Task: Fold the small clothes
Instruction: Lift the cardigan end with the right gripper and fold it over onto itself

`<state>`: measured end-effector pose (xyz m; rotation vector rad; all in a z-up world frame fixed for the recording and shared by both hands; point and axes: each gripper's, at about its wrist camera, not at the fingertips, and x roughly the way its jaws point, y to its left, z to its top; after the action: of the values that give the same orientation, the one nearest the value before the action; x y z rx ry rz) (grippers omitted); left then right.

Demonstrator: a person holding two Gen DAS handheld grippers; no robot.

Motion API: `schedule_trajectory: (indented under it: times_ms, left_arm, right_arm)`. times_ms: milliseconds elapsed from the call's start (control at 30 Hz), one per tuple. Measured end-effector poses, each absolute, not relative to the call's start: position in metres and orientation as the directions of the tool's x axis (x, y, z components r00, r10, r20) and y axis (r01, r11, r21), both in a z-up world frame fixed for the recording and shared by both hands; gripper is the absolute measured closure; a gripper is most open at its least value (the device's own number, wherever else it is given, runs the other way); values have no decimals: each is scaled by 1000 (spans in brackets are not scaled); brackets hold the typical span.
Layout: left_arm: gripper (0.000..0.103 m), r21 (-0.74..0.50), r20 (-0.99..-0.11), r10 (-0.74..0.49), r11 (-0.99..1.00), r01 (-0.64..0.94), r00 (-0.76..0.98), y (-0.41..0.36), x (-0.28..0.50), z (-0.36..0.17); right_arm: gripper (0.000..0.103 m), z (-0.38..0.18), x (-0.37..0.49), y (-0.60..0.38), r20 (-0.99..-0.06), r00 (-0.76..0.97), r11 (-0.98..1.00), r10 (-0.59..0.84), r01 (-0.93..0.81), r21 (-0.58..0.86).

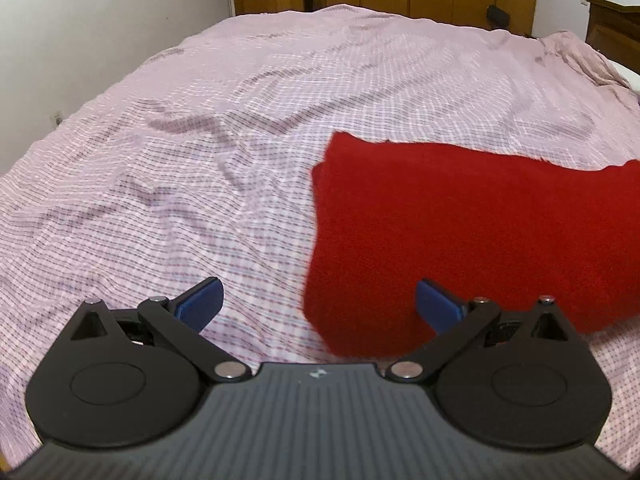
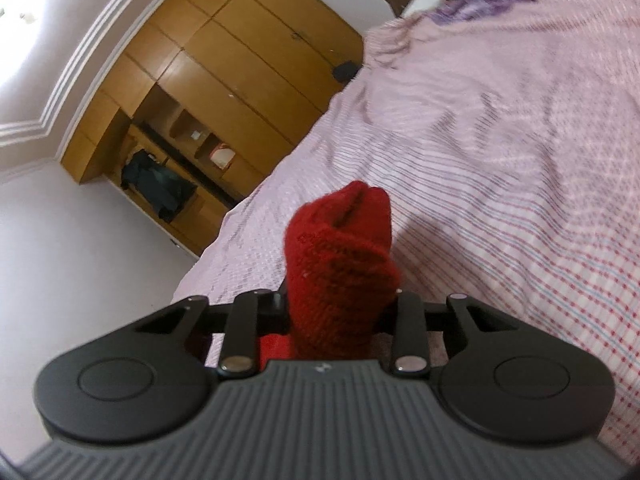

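Left claw [image 1: 318, 306]: blue-padded jaws spread wide, empty, low over pink checked bed cover [image 1: 200, 160]. Red fuzzy knit garment [image 1: 460, 232] flat on bed, its near-left corner between the pads. Right claw [image 2: 338, 300]: clamped tight on bunched red knit, raised above bed.

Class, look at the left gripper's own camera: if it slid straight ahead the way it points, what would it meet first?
Probably the near left edge of the red cloth. The open left gripper straddles that edge, with pink checked bedsheet beside it; depth is unclear.

Soft even daylight, fisheye-bent edges, slight motion blur w/ glare top-left.
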<state>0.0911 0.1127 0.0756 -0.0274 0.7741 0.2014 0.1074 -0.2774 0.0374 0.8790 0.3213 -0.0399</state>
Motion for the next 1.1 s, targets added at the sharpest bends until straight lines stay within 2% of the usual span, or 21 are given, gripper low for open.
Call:
schedule_trajectory:
  times_ms: [567,767,900,1000,1100]
  left_arm:
    - [0,94,-672,186,981,-167,717,151,89,105]
    - [0,69,-679,180,981,-182,711,167,86,104]
    - [0,59,-690,183,979,-197,700,177,84,97]
    - [0,46,-698,181,977,-209,693,186,83,93]
    - [0,37,-700,182,975,-218,691,193,82,90]
  right_arm:
    - [69,109,129,-210,-221,962,821,160,-5,571]
    - [69,122,135,-172,-206,958,857,198,-67,511]
    - [70,118,140,-136,-242,939,896,243,-122,427]
    - [70,107,147,-108,-302,909,917,288,-172,359]
    - [70,87,156,-78,-400,860,936,318,-219,275]
